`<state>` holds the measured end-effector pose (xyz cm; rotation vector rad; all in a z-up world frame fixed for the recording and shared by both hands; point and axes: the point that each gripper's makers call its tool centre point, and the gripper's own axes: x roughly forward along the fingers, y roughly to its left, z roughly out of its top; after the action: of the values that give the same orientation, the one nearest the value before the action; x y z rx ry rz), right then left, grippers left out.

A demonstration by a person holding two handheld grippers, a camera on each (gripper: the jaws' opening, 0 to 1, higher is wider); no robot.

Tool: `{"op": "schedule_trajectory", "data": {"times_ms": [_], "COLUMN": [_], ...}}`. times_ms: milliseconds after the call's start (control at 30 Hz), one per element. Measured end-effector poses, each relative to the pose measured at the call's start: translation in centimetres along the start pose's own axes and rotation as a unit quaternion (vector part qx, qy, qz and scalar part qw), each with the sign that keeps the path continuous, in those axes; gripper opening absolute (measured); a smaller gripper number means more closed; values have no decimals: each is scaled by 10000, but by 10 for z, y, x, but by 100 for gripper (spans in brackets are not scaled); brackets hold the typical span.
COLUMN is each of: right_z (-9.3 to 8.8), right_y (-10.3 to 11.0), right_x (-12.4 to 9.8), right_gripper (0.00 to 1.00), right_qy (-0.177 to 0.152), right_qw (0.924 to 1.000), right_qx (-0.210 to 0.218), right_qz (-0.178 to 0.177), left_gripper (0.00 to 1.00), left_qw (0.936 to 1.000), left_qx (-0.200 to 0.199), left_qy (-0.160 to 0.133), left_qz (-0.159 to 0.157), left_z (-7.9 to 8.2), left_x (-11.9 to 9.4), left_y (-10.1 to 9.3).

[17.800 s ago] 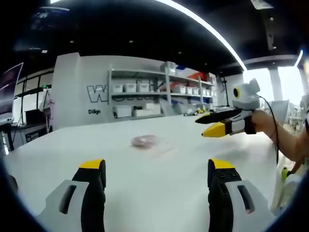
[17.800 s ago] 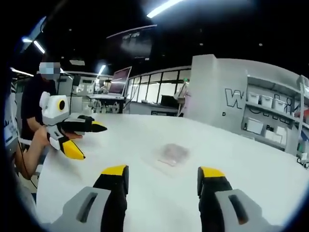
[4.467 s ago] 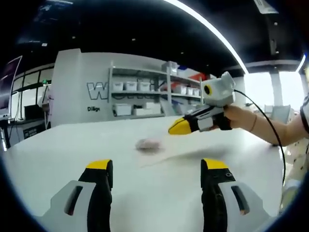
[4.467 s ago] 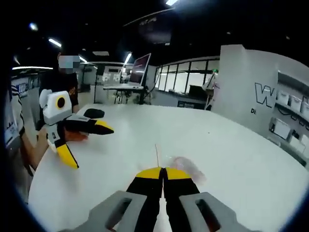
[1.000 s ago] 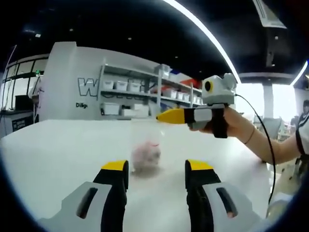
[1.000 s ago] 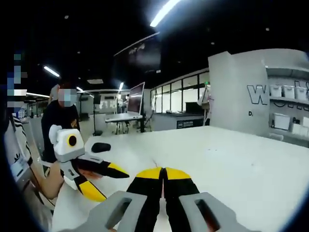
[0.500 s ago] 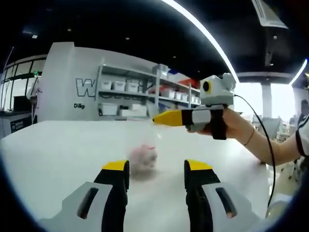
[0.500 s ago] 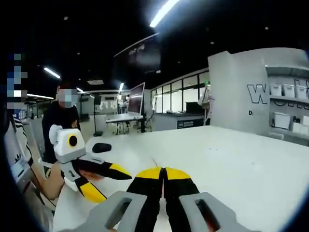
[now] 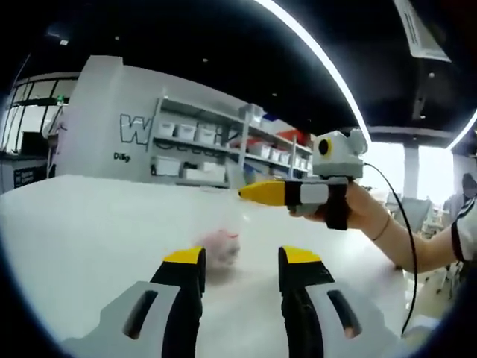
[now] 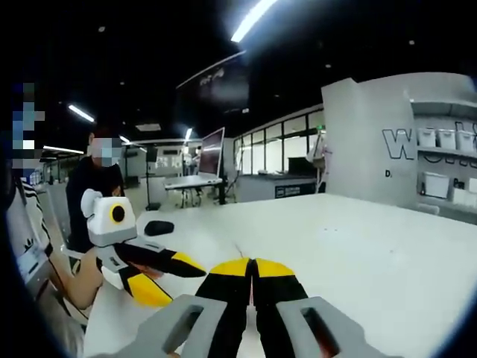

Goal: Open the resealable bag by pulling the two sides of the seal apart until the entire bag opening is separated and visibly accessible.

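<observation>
Both grippers: grey bodies, black jaws tipped yellow. Right gripper (image 9: 250, 193) at right of frame trails a black cable; a thin wristband (image 9: 382, 225).

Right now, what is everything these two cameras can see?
Bag: one, clear with pink contents, hanging from the right gripper's shut tip above the table.
Table: one, white, wide, under both grippers.
Shelves: one unit, grey, with white bins, at the back wall.
Black object: one, small, on the table's far side; too blurred to name.
Monitor: one, on a desk at the back.
Person: one, dark top, behind the table.
Left gripper: yellow-tipped fingers apart, just short of the bag.
Right gripper: yellow-tipped fingers closed on the bag's top edge.
</observation>
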<state>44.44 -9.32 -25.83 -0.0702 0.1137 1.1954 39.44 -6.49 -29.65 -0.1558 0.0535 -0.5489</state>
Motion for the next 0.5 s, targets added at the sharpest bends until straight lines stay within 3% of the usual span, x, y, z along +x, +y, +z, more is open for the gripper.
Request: {"op": "schedule_trajectory", "data": {"times_ms": [133,300,500], "right_z": [0,0,0], "right_y": [1,1,2], "right_x": [0,0,0], "right_gripper": [0,0,0], "right_qy": [-8,-6,-10], "right_qw": [10000,10000,10000], "right_qx": [34,29,36], "right_qz": [35,33,47], "left_gripper": [43,42,35], "left_qw": [9987,9989,9985], "left_qx": [-492,-468,-542], "left_qy": [-34,-31,-61], "left_qz": [-95,-83,-42], "left_z": [0,-2,-1], "left_x": [2,4,4], "left_y": [-1,0,4]}}
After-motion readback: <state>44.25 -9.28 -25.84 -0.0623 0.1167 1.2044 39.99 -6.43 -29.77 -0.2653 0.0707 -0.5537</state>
